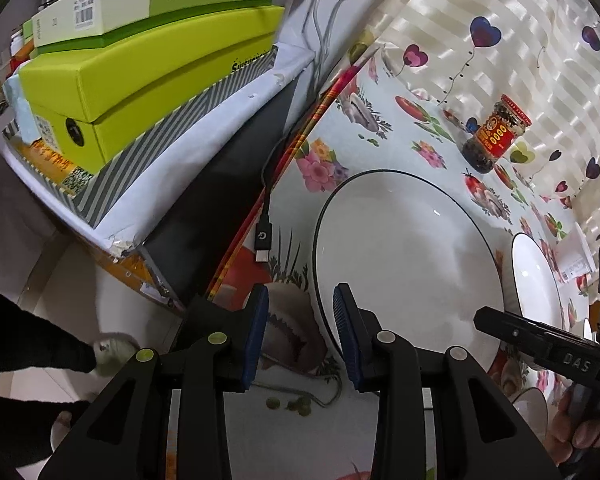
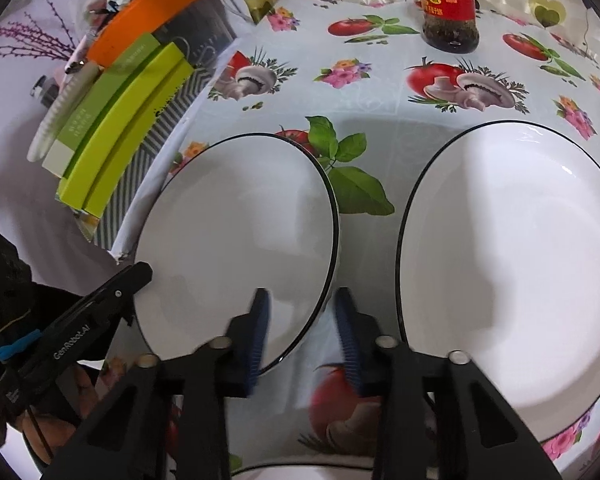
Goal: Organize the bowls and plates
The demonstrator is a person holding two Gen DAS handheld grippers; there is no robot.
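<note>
Here, in the left wrist view, the left gripper (image 1: 300,320) is seen with its jaws apart and nothing held. The near rim of the left plate (image 1: 412,264) passes between the blue pads (image 1: 256,332), but no pad is seen pressing on it; the plate's body extends toward one o'clock from the fingertips. A second plate (image 1: 536,284) lies at three o'clock, just beside the first, and the other gripper's black finger (image 1: 540,340) crosses in front of it. A sauce jar (image 1: 496,136), filled with dark contents, stands upright at one o'clock, well apart from the plates. Stacked green boxes (image 1: 140,80) are seen at ten o'clock, and a cable plug (image 1: 262,240) lies on the tablecloth (image 1: 400,128) near the plate's far-left rim.

In the right wrist view, the right gripper (image 2: 302,328) is seen partly open, holding nothing. The right-hand rim of the left plate (image 2: 236,240) passes between its pads, though contact cannot be confirmed. That plate spreads toward eleven o'clock; the right plate (image 2: 512,264) lies at two o'clock, apart from the first by a strip of cloth. Both plates are empty. The same plate is thus approached from both sides, and its rim is judged to be what the coming closure turns on. A third white rim (image 2: 300,470) shows at six o'clock.
</note>
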